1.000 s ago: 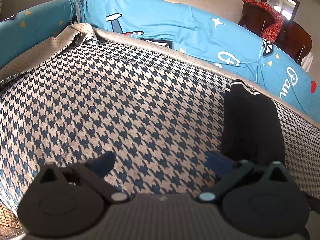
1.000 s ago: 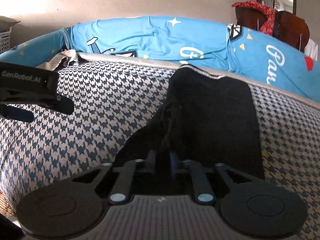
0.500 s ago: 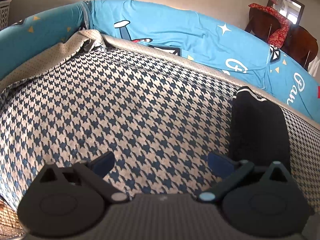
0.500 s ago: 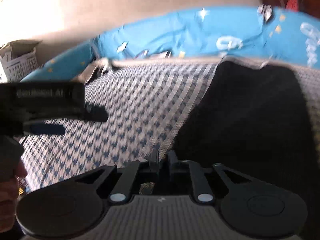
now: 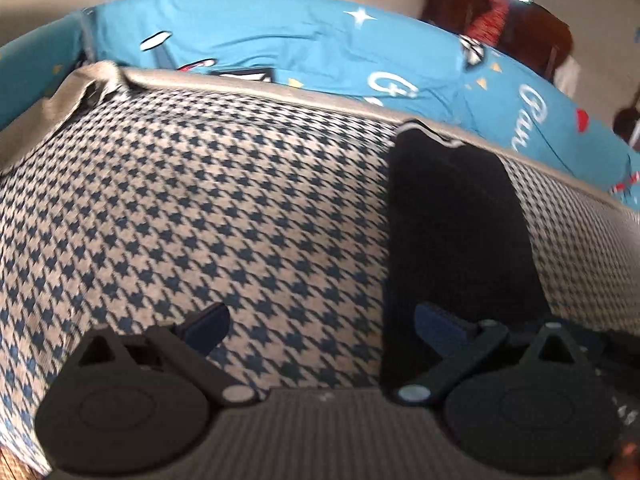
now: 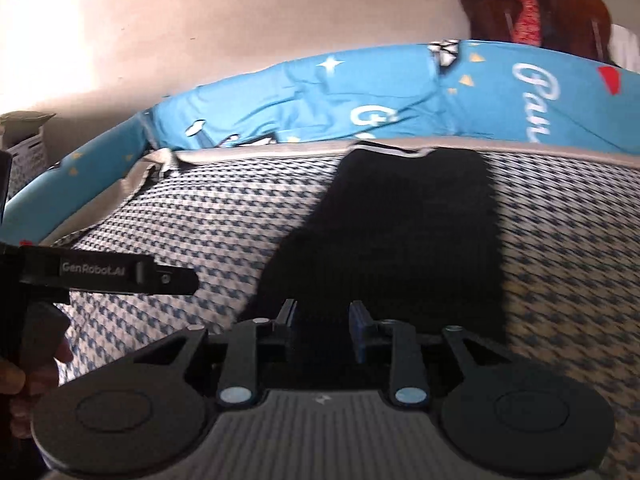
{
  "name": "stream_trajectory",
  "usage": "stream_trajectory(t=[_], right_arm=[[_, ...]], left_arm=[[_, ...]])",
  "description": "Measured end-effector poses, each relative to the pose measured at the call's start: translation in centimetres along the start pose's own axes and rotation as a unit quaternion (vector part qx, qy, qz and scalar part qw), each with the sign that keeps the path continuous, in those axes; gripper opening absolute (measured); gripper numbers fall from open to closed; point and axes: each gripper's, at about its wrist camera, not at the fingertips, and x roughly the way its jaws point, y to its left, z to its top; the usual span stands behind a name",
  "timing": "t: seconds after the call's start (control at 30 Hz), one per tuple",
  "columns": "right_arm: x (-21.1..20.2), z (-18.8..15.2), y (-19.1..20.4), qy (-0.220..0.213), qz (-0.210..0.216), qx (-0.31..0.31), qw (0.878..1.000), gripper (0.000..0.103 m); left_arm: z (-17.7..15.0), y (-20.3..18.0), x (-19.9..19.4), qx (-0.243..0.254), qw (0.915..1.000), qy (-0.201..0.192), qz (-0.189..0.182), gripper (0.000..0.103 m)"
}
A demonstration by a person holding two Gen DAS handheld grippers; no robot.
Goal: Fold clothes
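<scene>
1. Far left: the left tool [image 5: 320,320] hangs over bare houndstooth cover [image 5: 192,200], jaws spread wide, nothing between them. In the right wrist view it shows from the side at the left edge [image 6: 120,276], a hand [image 6: 24,372] on its handle.
2. Centre: the black garment [image 6: 400,232] lies flat on the houndstooth cover as a folded strip, white-trimmed end reaching the cover's far edge, beside the blue printed sheet [image 6: 320,100].
3. Right tool [image 6: 323,316]: jaws have just been opening and now stand narrowly apart. Its tips sit over the garment's near edge; no cloth seen pinched, so judged released.
4. From the left tool, the garment [image 5: 456,220] lies to the right, its edge running under the right fingertip [image 5: 436,320].
5. Handling (judgement): soft, light, limp knit; it will sag and unfold if lifted at one point. Best taken at the two near corners, all layers pinched.
6. Far right: wooden chair [image 6: 560,12] with red cloth, well apart.
</scene>
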Motion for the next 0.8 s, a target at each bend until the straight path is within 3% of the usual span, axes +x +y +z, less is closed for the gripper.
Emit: stream_trajectory(t=[0.27,0.67,0.8], right_arm=[[-3.1,-3.4,-2.1,0.029,0.004,0.012,1.000,0.029],[-4.7,-8.0,4.0,0.063,0.111,-0.089,0.988,0.029],[-3.7,-8.5,5.6,0.075,0.119,-0.110,0.984,0.029]], left_arm=[[-1.5,-1.9,0.3,0.037,0.9989,0.023,-0.018,0.103],[-2.5,-1.1,-0.3,0.020,0.9994,0.026,-0.008,0.103],[-2.6,-0.6,-0.3,0.010,0.9996,0.027,-0.005,0.103]])
